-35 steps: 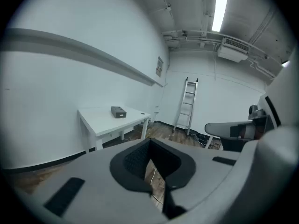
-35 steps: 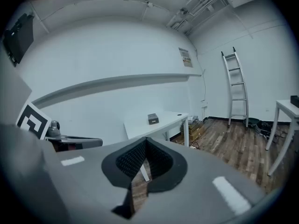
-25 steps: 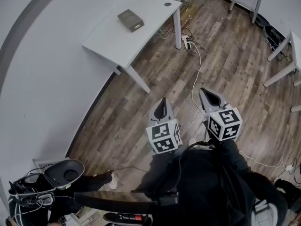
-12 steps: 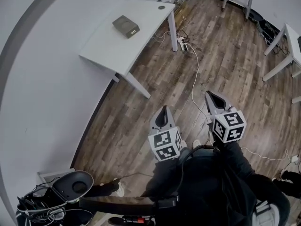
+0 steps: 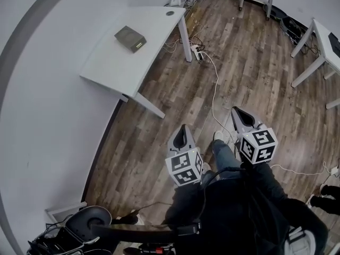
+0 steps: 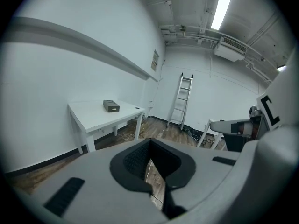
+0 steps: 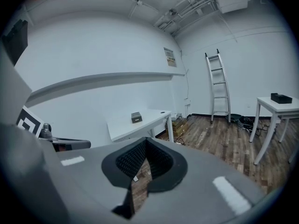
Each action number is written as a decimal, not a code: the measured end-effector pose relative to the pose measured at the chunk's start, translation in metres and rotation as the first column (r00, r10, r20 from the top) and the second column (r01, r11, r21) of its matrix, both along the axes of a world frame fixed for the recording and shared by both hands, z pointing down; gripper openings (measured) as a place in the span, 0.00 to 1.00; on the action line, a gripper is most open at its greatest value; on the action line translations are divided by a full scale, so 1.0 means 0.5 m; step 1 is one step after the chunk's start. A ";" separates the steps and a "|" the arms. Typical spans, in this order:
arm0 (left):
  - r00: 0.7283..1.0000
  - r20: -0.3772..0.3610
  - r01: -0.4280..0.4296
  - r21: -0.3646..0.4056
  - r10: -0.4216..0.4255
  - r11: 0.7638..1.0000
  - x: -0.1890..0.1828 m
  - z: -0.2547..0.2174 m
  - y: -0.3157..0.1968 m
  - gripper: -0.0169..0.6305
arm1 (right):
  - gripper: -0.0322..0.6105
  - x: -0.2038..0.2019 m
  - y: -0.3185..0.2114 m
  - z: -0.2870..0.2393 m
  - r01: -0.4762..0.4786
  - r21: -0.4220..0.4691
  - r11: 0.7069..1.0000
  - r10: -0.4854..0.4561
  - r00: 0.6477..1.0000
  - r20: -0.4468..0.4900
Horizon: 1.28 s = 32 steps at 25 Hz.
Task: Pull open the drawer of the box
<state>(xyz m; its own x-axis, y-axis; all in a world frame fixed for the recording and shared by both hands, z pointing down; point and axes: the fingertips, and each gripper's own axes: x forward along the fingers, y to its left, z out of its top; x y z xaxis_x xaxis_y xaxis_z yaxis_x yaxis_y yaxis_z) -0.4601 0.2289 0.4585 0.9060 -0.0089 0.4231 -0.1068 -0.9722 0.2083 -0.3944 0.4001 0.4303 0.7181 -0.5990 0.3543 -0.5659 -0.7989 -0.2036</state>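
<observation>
Walking over's the step: your left gripper point(image 5: 182, 131) and right gripper point(image 5: 237, 112), closed and empty, are well short of the white rectangular table point(image 5: 106, 62) with the flat grey box point(image 5: 130, 39); reach it first.

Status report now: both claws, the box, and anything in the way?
Left claw and right claw shut, empty. Box on white table, far ahead, untouched. White cable on floor between.

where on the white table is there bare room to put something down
The white table is mostly bare: a wide patch between the dark box and its near end, a smaller one between the box and the cable hole at the far end. Crowded: the floor by the far leg, with a power strip and cables.
</observation>
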 end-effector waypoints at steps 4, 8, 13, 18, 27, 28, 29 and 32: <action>1.000 0.008 -0.001 0.008 0.001 1.000 0.088 -0.001 -0.007 0.02 | 0.05 0.093 -0.009 -0.005 0.005 0.008 1.000 -0.005 1.000 -0.008; 1.000 -0.009 -0.024 0.024 0.024 0.999 0.208 -0.018 -0.003 0.02 | 0.05 0.198 -0.004 -0.011 0.000 0.011 1.000 0.000 1.000 -0.016; 0.997 -0.037 -0.065 0.037 0.066 0.997 0.351 -0.050 0.036 0.02 | 0.05 0.316 0.019 -0.023 -0.005 0.019 1.000 0.005 1.000 -0.016; 0.996 -0.033 -0.087 0.043 0.088 0.995 0.439 -0.057 0.077 0.02 | 0.05 0.399 0.054 -0.034 -0.008 0.017 1.000 0.008 1.000 -0.022; 0.994 -0.033 -0.102 0.044 0.104 0.994 0.530 -0.054 0.108 0.02 | 0.05 0.483 0.088 -0.025 -0.023 0.017 1.000 0.023 1.000 -0.012; 0.994 -0.032 -0.103 0.042 0.105 0.994 0.539 -0.053 0.108 0.02 | 0.05 0.491 0.087 -0.024 -0.023 0.016 1.000 0.023 1.000 -0.011; 0.994 -0.031 -0.105 0.041 0.107 0.994 0.549 -0.053 0.108 0.02 | 0.05 0.500 0.085 -0.023 -0.024 0.014 1.000 0.024 1.000 -0.008; 0.993 -0.025 -0.112 0.034 0.113 0.993 0.579 -0.049 0.101 0.02 | 0.05 0.529 0.076 -0.021 -0.027 0.010 1.000 0.027 1.000 -0.002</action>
